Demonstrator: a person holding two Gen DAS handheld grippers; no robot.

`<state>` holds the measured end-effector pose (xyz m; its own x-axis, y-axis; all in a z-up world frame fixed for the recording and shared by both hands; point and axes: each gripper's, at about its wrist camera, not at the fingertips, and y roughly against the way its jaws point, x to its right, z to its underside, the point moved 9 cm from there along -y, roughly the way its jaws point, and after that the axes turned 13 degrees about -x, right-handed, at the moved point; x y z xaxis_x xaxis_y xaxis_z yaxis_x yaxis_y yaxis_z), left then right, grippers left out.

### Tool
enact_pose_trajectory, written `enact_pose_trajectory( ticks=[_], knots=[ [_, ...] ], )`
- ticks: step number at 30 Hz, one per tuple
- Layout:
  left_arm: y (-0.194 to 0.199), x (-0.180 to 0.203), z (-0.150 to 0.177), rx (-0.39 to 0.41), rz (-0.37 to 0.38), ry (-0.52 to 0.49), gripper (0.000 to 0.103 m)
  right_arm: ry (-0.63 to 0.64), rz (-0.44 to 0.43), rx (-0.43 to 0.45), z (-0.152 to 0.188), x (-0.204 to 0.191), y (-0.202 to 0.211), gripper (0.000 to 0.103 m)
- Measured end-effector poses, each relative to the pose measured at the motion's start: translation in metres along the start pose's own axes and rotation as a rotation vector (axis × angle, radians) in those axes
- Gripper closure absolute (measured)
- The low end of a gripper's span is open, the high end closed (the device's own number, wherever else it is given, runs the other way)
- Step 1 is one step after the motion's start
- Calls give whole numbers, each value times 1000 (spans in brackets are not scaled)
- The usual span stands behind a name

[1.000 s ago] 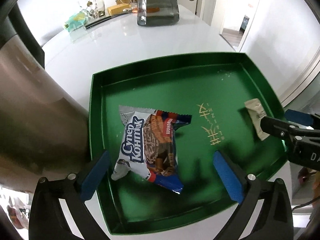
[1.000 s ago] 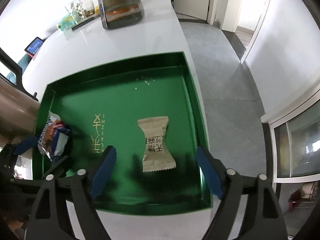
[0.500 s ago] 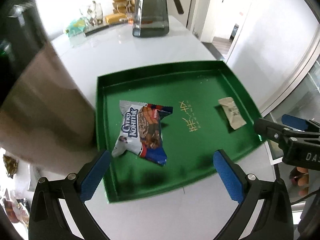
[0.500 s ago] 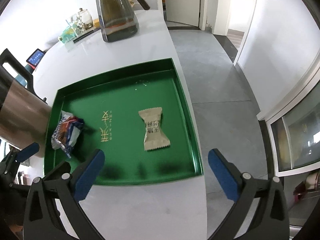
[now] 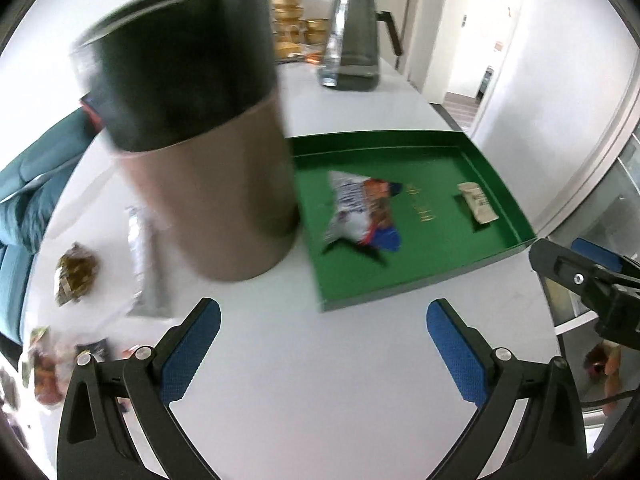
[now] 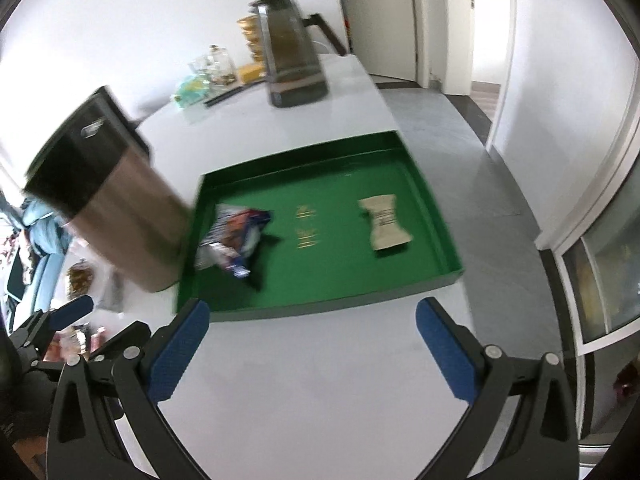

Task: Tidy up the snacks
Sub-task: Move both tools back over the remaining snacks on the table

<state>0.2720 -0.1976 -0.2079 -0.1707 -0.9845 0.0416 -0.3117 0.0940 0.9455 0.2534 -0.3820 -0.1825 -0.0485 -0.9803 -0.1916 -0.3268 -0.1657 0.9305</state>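
Note:
A green tray (image 5: 420,284) (image 6: 320,308) lies on the white table. In it are a blue and white cookie packet (image 5: 360,216) (image 6: 234,238) on its left side and a small beige candy packet (image 5: 478,208) (image 6: 386,226) on its right side. My left gripper (image 5: 320,344) is open and empty above bare table, nearer than the tray. My right gripper (image 6: 312,344) is also open and empty, just short of the tray's near edge. In the left wrist view the right gripper (image 5: 588,268) shows at the right edge.
A tall steel and black flask (image 5: 200,140) (image 6: 108,208) stands against the tray's left side. Loose snacks lie left of it: a silver packet (image 5: 144,264) and a brown packet (image 5: 76,276). A dark glass jug (image 5: 352,36) (image 6: 292,52) stands at the back. The table's right edge (image 6: 464,280) drops to the floor.
Both grippers have pulled back and up from over the tray, which now lies farther away. The two packets stay in the tray. The left view has swung left, showing the flask and loose snacks.

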Motion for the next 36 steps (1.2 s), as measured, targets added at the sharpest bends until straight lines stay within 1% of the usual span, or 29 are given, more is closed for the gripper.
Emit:
enact_pose_trajectory(
  ticks=[6,11,16,18,22,26,30,32,36],
  knots=[
    [22,-59,30,6,-19,48,2,78,-27,10,16,-67,9,0],
    [34,-118,52,14,-37,83,2,105,-33,33,28,-122,13,0],
    [34,-179,74,-3,-63,114,2,159,-38,3,45,-187,1,0],
    [35,-206,82,-8,-55,140,2,183,-52,-10,53,-217,-5,0],
    [29,-249,97,-31,-48,160,2,224,-64,-31,67,-267,-17,0],
    [24,-289,114,-47,-52,188,2,254,-56,-44,75,-307,-28,0],
    [16,-324,124,-62,-61,216,2,272,-58,-62,81,-337,-41,0],
    [11,-340,129,-67,-56,229,2,281,-47,-67,84,-348,-48,0],
    [-2,-359,134,-86,-38,235,2,294,-16,-92,89,-365,-66,0]
  ],
)
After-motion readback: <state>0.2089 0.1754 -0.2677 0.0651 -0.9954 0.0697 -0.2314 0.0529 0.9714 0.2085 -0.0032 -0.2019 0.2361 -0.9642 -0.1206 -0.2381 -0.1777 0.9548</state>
